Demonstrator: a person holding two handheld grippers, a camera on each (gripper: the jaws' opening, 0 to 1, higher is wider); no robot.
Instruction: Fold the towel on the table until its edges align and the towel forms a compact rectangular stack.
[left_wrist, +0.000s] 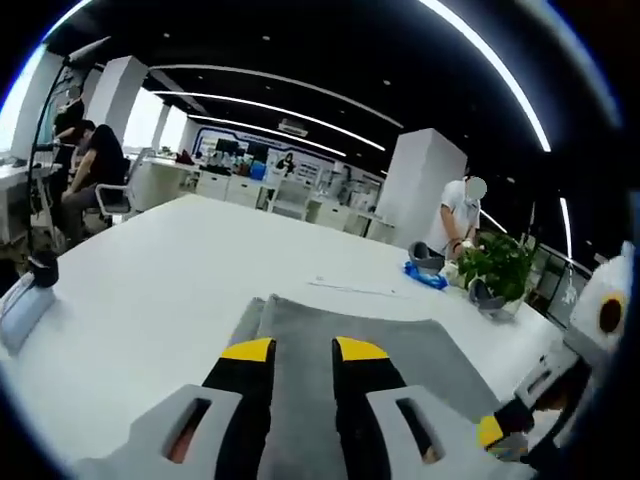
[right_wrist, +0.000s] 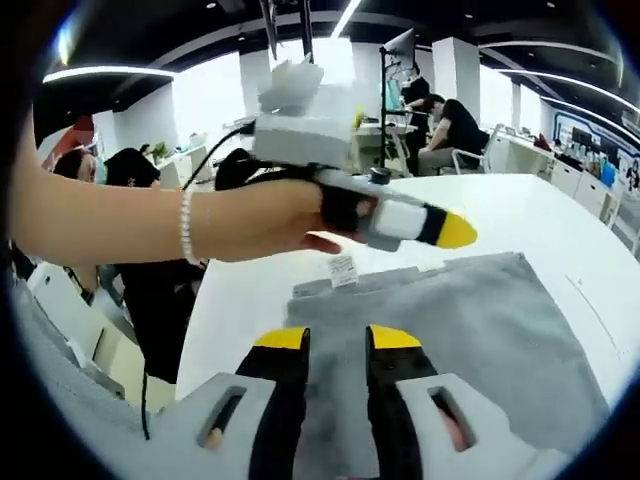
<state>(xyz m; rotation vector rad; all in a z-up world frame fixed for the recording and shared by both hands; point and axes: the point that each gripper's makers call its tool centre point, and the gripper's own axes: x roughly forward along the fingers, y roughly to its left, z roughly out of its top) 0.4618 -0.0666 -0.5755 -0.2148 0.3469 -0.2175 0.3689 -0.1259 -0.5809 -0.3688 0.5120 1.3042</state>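
Note:
A grey towel (left_wrist: 345, 345) lies flat on the white table (left_wrist: 150, 290), its far edge straight and its left corner stepped. My left gripper (left_wrist: 305, 350) hovers over the towel's near part, its yellow-tipped jaws a little apart and holding nothing. In the right gripper view a hand holds that left gripper (right_wrist: 455, 230) above the towel's (right_wrist: 470, 320) far left corner, near a white label (right_wrist: 343, 268). My right gripper (right_wrist: 339, 338) is open above the towel's near edge with grey cloth showing in the gap. The right gripper's yellow tip (left_wrist: 492, 432) shows at the lower right of the left gripper view.
A potted plant (left_wrist: 497, 262), a blue item (left_wrist: 425, 275) and a standing person (left_wrist: 462, 210) are at the table's far right corner. A dark knob and a pale flat object (left_wrist: 25, 300) sit at the left edge. Seated people (right_wrist: 445, 125) and desks surround the table.

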